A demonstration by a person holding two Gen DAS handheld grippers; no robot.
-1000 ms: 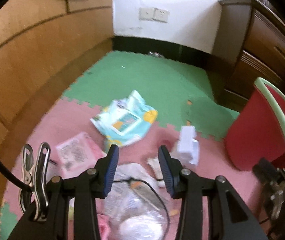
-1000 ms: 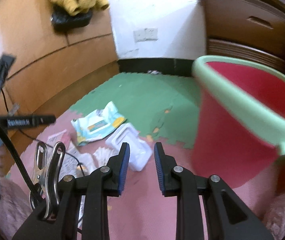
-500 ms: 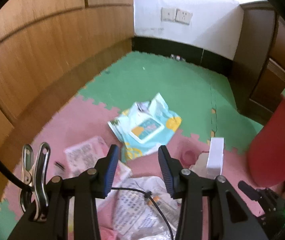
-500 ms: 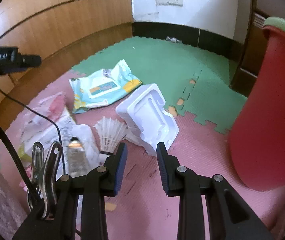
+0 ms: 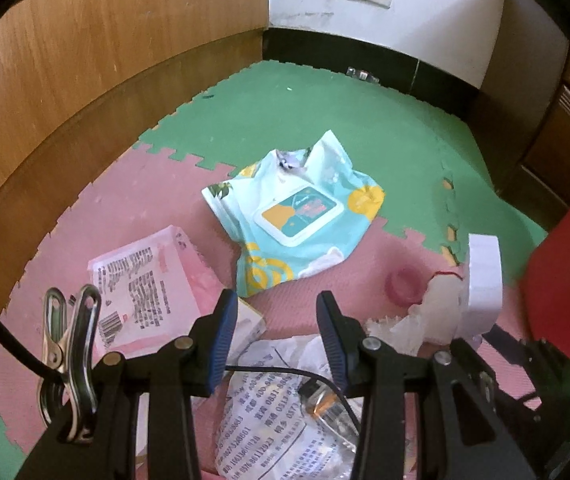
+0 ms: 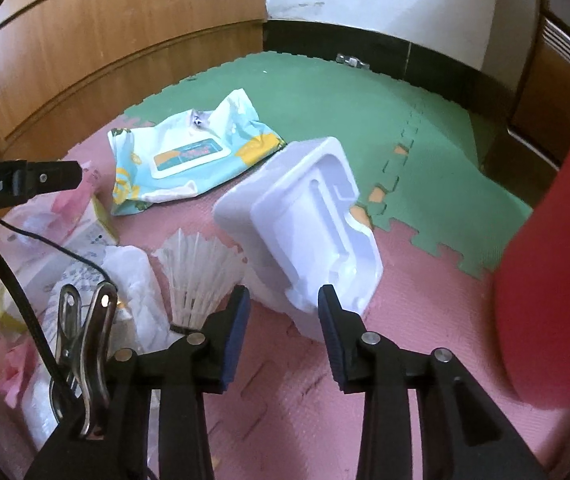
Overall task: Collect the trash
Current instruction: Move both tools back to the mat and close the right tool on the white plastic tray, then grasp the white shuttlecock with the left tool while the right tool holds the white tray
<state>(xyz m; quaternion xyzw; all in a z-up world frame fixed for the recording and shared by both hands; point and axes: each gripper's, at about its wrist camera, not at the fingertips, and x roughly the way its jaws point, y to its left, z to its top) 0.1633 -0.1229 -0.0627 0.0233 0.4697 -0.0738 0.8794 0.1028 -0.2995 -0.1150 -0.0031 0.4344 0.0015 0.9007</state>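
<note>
Right wrist view shows the right gripper (image 6: 281, 312) released before the white foam tray (image 6: 309, 228) at frame center, seemingly light, stiff, crushable, best pinched on its near rim.

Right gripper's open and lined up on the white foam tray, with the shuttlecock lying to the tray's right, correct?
Not quite: the shuttlecock lies to the left of the foam tray, as the right wrist view shows. The right gripper is open and lined up on the tray.
</note>
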